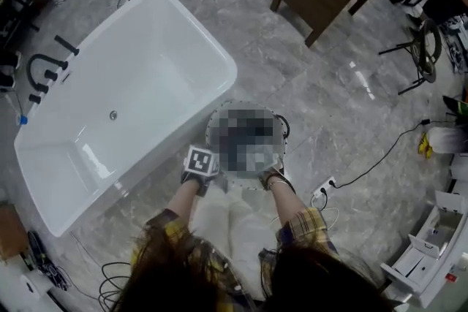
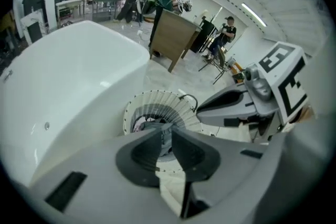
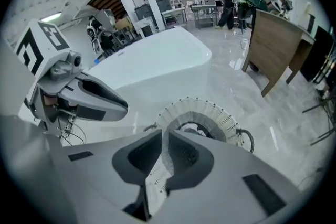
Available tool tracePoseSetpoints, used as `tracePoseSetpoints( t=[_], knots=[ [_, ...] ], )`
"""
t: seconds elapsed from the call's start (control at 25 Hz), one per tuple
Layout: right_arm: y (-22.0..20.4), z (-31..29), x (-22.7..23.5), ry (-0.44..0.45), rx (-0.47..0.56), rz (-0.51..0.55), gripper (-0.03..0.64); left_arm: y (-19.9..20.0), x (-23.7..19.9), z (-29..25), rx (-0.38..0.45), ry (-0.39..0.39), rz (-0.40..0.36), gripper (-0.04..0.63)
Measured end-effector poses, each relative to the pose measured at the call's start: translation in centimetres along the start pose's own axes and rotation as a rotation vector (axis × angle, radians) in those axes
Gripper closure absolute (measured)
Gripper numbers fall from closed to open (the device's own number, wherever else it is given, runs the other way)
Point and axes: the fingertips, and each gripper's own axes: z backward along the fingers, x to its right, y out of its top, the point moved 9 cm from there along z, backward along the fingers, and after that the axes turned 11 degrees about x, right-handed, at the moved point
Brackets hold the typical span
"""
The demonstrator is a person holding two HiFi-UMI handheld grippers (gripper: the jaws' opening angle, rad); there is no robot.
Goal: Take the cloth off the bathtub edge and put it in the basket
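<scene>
Looks basically done to me; the bathtub [image 1: 201, 29] rim is bare all round, and a dark bundle, the cloth [image 2: 146, 124] I reckon, lies inside the basket [image 1: 210, 129] at the tub's 5 o'clock; left gripper [image 2: 169, 136] and right gripper [image 3: 164, 152] hover at the basket's 6 o'clock, jaws pressed nearly together on nothing (basket shows through the slits); nothing left but backing off.
</scene>
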Motion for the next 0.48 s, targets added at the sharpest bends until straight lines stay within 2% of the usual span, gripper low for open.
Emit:
tracePoseSetpoints(
  t=[0.2,0.32,0.48],
  knots=[
    [5.8,3.6,-2.7,0.05,0.157,-0.004,0.569,4.6,1.1,5.3,0.112,0.001,-0.016,0.532],
    [10.3,6.3,-4.5,0.058,0.231,0.067,0.569,7.8,1.0,9.1,0.204,-0.001,-0.023,0.532],
    [15.6,10.2,-6.4,0.096,0.334,0.177,0.569,10.8,1.7,14.2,0.371,-0.017,-0.013,0.532]
  ],
)
